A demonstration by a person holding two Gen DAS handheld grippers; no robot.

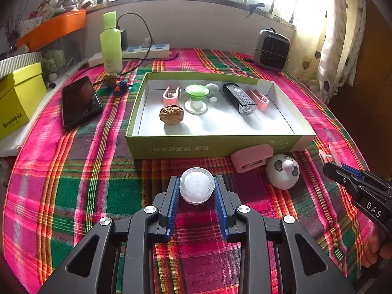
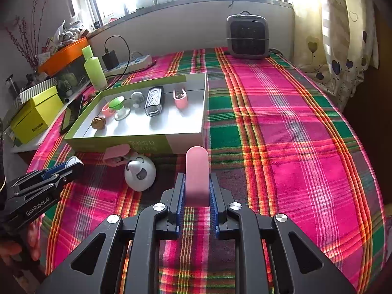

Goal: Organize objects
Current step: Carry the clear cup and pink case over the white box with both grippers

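Note:
My left gripper (image 1: 197, 188) is shut on a small clear round jar with a white lid (image 1: 197, 188), held in front of the green open box (image 1: 215, 144). My right gripper (image 2: 197, 191) is shut on a pink clip (image 2: 197, 174) that sticks up between its fingers. The box (image 2: 137, 140) holds a walnut (image 1: 171, 114), a green-topped stand (image 1: 196, 98), a black bike light (image 1: 240, 99) and two pink clips (image 1: 171, 95). A pink case (image 1: 252, 158) and a white panda ball (image 1: 283, 171) lie against the box front.
A black phone (image 1: 79, 101), a green bottle (image 1: 110, 41), a power strip (image 1: 147, 50), a second walnut with a blue toy (image 1: 117, 83) and a yellow box (image 1: 18, 98) sit at the left. A small grey heater (image 1: 270, 49) stands at the back right. Curtains hang on the right.

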